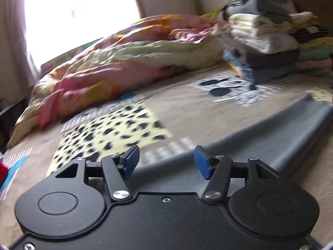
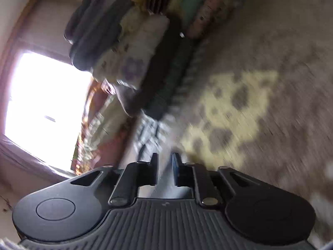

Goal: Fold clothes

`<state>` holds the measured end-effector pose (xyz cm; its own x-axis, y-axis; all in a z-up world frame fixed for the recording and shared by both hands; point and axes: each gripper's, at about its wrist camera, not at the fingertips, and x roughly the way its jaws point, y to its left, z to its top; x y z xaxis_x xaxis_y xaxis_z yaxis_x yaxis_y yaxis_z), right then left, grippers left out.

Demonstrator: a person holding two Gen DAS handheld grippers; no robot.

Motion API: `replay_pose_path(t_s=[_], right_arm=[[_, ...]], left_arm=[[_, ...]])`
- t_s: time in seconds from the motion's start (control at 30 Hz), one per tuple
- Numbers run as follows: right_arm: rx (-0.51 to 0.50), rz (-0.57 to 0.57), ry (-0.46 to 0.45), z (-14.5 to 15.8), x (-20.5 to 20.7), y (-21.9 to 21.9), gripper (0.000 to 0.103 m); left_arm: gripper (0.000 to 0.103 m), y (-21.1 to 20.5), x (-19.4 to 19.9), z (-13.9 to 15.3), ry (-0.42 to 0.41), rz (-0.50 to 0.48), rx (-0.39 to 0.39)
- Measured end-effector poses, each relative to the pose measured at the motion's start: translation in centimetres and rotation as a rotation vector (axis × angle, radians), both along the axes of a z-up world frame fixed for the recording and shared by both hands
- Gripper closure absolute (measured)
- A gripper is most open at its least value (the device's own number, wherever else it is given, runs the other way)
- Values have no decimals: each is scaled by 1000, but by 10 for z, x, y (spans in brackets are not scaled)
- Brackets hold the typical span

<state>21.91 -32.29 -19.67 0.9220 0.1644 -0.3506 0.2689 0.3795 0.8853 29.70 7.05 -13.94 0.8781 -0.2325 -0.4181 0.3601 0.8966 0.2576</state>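
Note:
A dark grey garment (image 1: 260,137) lies stretched flat on the bed, running from under my left gripper toward the right. My left gripper (image 1: 166,162) is open, its blue pads (image 1: 131,160) spread just above the garment's near edge, holding nothing. In the right wrist view the picture is rolled sideways and blurred. My right gripper (image 2: 165,169) has its jaws a narrow gap apart with nothing visible between them; grey cloth (image 2: 179,191) shows just below them.
A beige bedspread (image 1: 187,112) with cartoon mouse and spotted yellow patches covers the bed. A crumpled pink and yellow duvet (image 1: 116,62) lies at the back left. Tall stacks of folded clothes (image 1: 266,33) stand at the back right, also in the right wrist view (image 2: 137,48). A bright window (image 1: 79,16) is behind.

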Motion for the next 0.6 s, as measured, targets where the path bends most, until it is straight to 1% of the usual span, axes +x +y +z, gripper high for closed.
replay_pose_path(t_s=[0.03,0.07,0.17,0.3,0.4,0.43,0.47,0.5,0.53,0.57,0.6], right_arm=[[11,8,13,-3,-3,6,35],[25,25,21,-5,-6,14,25],[45,71,53,-10,-2,33,26],[104,14,77,-14,13,40,26],[114,-14,90,-15,24,46,27],[117,-25,87,-15,26,48,29],[122,-34,83,-17,28,49,39],[125,-42,81,-22,31,49,57],[122,-44,76,-26,32,48,70],[118,-42,67,-30,31,47,87],[115,-39,58,-33,31,47,88]], left_arm=[[45,-5,-1,-2,1,-17,7],[45,-9,-1,-4,6,-29,14],[45,-14,0,-8,18,-43,20],[45,-13,-1,-7,20,-47,7],[45,-14,-1,-9,26,-44,8],[45,-14,-1,-10,27,-45,7],[45,-15,-2,-10,28,-49,6],[45,-15,-2,-10,28,-52,5],[45,-16,-3,-10,26,-56,2],[46,-16,-4,-9,20,-60,-3],[50,-16,-6,-8,13,-62,-6]])
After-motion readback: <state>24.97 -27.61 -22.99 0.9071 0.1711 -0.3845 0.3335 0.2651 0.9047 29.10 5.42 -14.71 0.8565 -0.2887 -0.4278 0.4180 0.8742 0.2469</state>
